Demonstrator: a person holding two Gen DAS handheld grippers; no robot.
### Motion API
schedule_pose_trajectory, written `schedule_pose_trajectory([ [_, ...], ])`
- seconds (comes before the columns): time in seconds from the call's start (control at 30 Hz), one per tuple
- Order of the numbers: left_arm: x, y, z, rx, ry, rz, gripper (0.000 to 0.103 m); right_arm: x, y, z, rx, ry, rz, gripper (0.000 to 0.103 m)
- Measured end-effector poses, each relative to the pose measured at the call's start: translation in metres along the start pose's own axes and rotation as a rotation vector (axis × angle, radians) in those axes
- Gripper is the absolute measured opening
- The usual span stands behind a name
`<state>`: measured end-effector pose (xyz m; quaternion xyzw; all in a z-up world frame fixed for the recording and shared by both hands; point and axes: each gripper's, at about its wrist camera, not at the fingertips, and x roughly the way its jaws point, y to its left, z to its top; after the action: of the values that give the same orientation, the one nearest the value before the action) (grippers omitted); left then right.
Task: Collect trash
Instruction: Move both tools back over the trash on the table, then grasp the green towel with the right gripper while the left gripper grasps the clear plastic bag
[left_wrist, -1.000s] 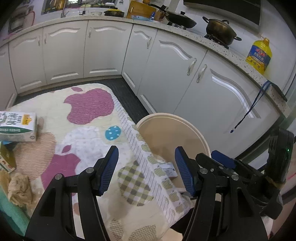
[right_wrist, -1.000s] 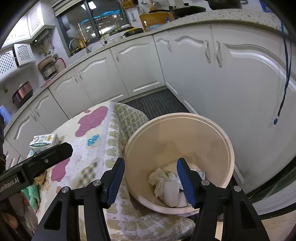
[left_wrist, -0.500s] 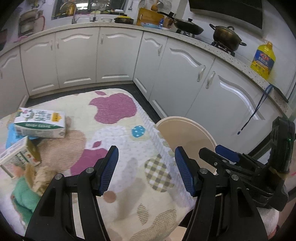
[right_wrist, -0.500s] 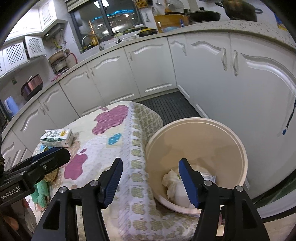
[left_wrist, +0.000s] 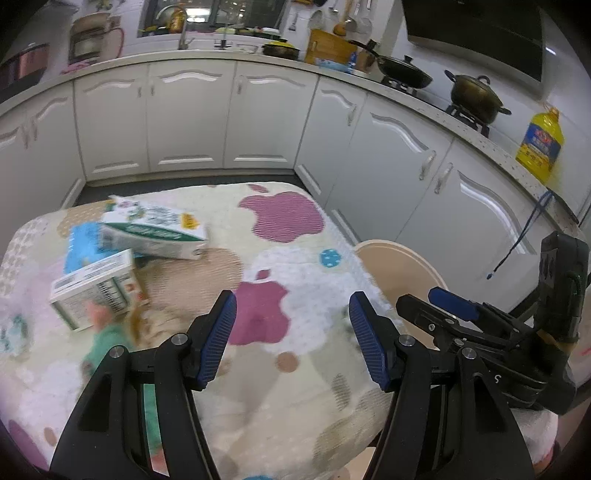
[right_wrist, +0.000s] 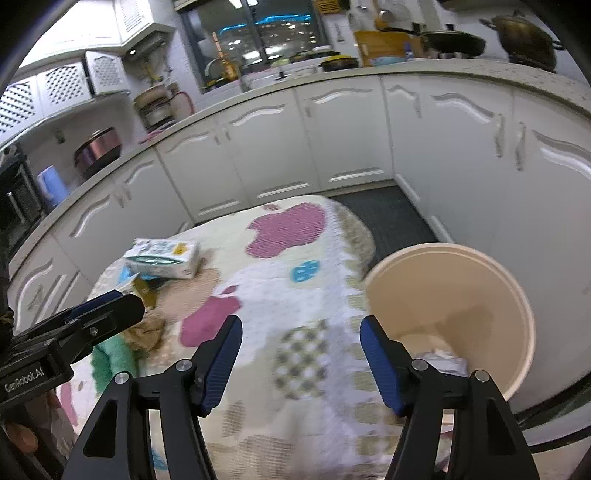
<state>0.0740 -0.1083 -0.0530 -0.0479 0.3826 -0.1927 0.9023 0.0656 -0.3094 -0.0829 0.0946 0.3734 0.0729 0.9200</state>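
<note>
Trash lies at the far left of the cloth-covered worktop (left_wrist: 295, 369) in the left wrist view: a green carton (left_wrist: 155, 236), a white box (left_wrist: 94, 286) just beside it, and something crumpled and blurred nearer. The left tool (left_wrist: 289, 338) hovers released, holding nothing. Cartons look light, stiff-walled and probably empty; gripping across the narrow faces should hold without crushing.

From the right wrist, the right tool (right_wrist: 301, 360) is also spread and empty above the cloth, with the bin (right_wrist: 448, 295) just beside the worktop's edge, scraps in its bottom. The carton (right_wrist: 162, 257) sits well away from the bin.
</note>
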Motion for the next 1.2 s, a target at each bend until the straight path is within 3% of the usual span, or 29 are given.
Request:
schedule_pose_trajectory([
  [0.27, -0.033, 0.058, -0.010, -0.082, -0.006, 0.065, 0.062, 0.019, 0.039, -0.009, -0.028, 0.062, 0.129, 0.065],
  [0.53, -0.069, 0.148, -0.026, -0.216, -0.010, 0.164, 0.063, 0.035, 0.094, -0.020, -0.122, 0.119, 0.257, 0.071],
  [0.8, -0.082, 0.219, -0.047, -0.339, -0.003, 0.226, 0.069, 0.058, 0.151, -0.036, -0.206, 0.210, 0.395, 0.075],
  [0.93, -0.075, 0.244, -0.055, -0.367, 0.020, 0.247, 0.069, 0.071, 0.175, -0.045, -0.252, 0.256, 0.423, 0.075],
  [1.2, -0.056, 0.280, -0.054, -0.372, 0.034, 0.297, 0.069, 0.100, 0.199, -0.053, -0.302, 0.294, 0.394, 0.078],
])
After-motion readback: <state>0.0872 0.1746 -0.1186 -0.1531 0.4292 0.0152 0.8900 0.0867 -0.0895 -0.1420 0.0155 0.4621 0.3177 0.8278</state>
